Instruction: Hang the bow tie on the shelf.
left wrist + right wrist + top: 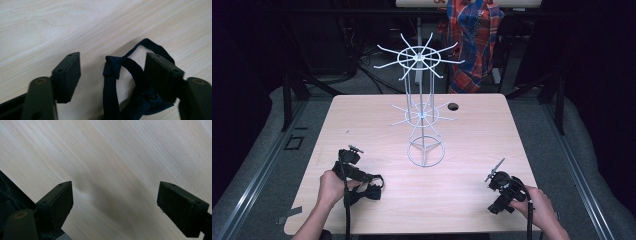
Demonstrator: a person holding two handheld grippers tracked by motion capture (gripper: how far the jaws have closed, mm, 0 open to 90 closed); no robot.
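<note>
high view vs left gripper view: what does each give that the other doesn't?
High view alone: the white wire rack standing mid-table, the right gripper resting near the table's right edge, and both hands. Left gripper view alone: close detail of the dark fabric strap, knotted and looped, lying between its jaws, with the left-hand jaw clear of it. Shared: the left gripper, that strap, and the pale wooden table.

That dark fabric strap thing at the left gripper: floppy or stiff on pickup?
Probably floppy: the dark strap lies in loose loops with a knot on the table. Looks light and thin, so it will likely drape and dangle. It sits between the left gripper pads, not yet pinched.
</note>
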